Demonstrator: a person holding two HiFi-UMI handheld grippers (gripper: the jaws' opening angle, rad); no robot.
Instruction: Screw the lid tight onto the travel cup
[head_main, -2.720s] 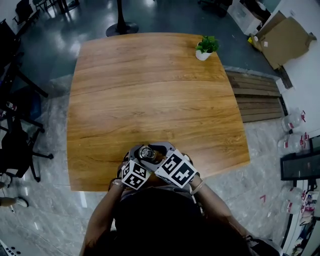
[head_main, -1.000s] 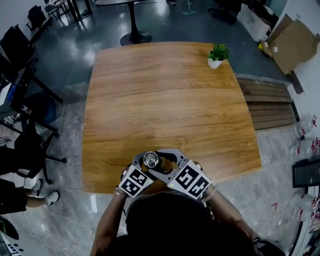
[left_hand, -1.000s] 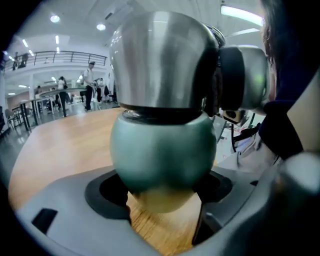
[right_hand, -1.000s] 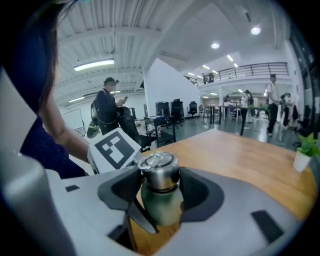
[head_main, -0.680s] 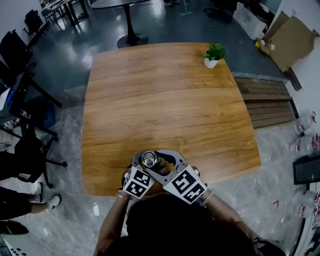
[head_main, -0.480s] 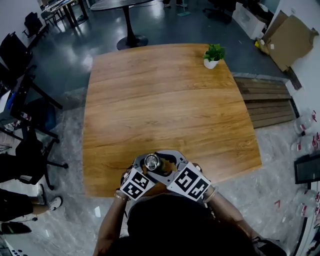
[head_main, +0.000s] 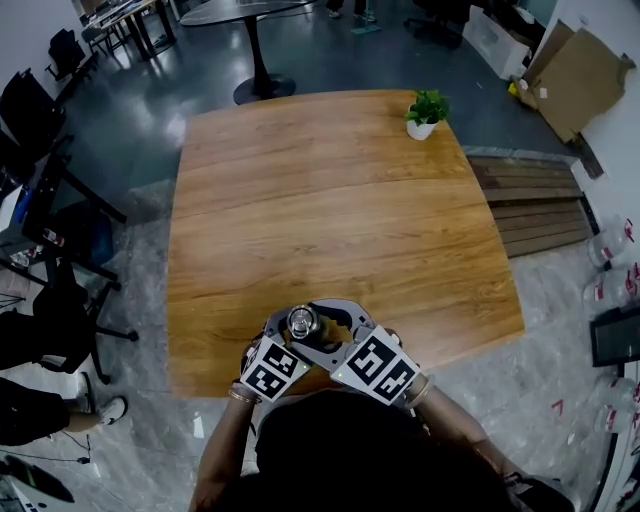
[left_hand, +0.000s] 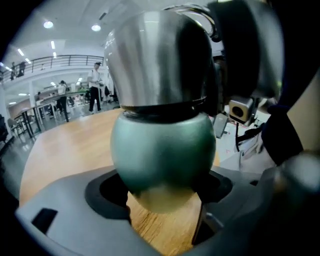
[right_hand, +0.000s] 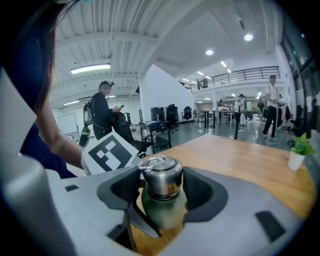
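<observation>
The left gripper (left_hand: 162, 192) is clamped on the cup (left_hand: 162, 155), its jaws pressed to either side of the rounded green body. The steel lid (right_hand: 161, 181) rises just above those jaws. The right gripper (right_hand: 162, 192) comes in across it, with the lid sitting squarely between its dark pads. It looks pinched there, though contact on both pads is hard to confirm from this angle. Below both grippers is the bench (head_main: 330, 200), and the pair sits close to its near edge, right in front of the person.

Here's where it could come unstuck:

- **Cup spinning:** the body is smooth and bulbous, so a hard twist from the right gripper may turn the whole cup inside the left gripper's hold instead of tightening anything.
- **Lid slipping:** the lid is polished metal and narrow, so the right gripper's pads could skid round it and leave it loose.
- **Cross-threading:** if the lid sits even slightly tilted on its thread, forcing it would jam it crooked.
- **Jaws colliding:** the grippers are crowded together, the right directly above the left, so a wide turn risks one set of jaws knocking the other.
- **A drop:** if either grip fails this near the edge, the cup could go off the bench towards the person.
</observation>
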